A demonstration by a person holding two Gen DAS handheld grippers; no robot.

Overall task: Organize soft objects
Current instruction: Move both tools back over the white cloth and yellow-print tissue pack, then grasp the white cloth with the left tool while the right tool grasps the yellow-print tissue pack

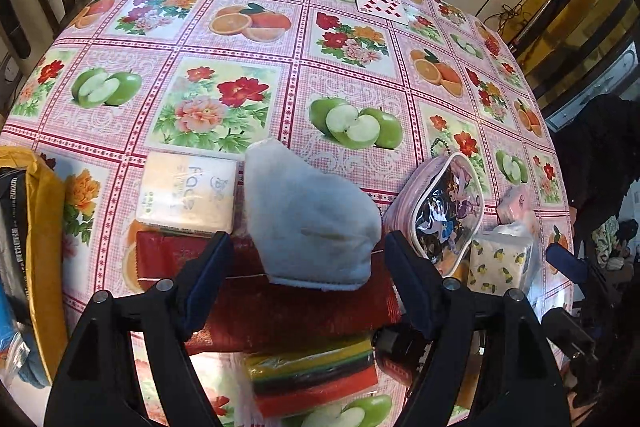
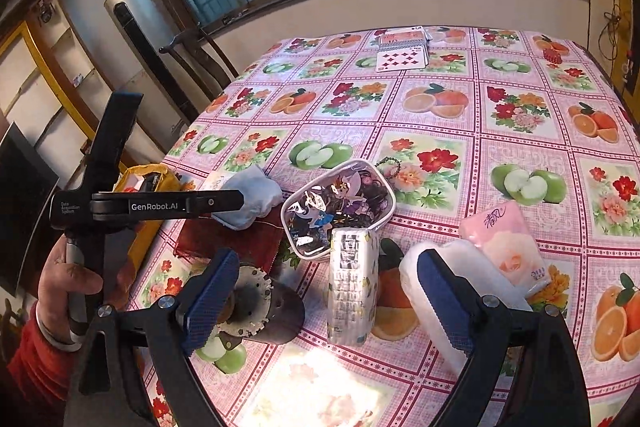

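A pale grey cloth mitt (image 1: 312, 219) lies on a red cloth (image 1: 280, 311) near the table's front. My left gripper (image 1: 304, 247) is open, its fingertips on either side of the mitt's near end, without squeezing it. In the right wrist view, my right gripper (image 2: 326, 263) is also open, and a lemon-print tissue pack (image 2: 352, 287) stands between and just beyond its fingers. A cartoon-print pouch (image 2: 340, 203) lies behind that pack. A pink tissue pack (image 2: 504, 247) and a white soft pack (image 2: 452, 267) sit by the right finger. The left gripper (image 2: 228, 203) shows side-on, held by a hand (image 2: 68, 279).
A "Face" tissue pack (image 1: 186, 191) lies left of the mitt, and a striped bundle (image 1: 312, 375) under my left gripper. A yellow bag (image 1: 36, 227) stands at the left edge. A dark toothed round object (image 2: 256, 299) sits by my right gripper's left finger. Playing cards (image 2: 400, 55) lie far back.
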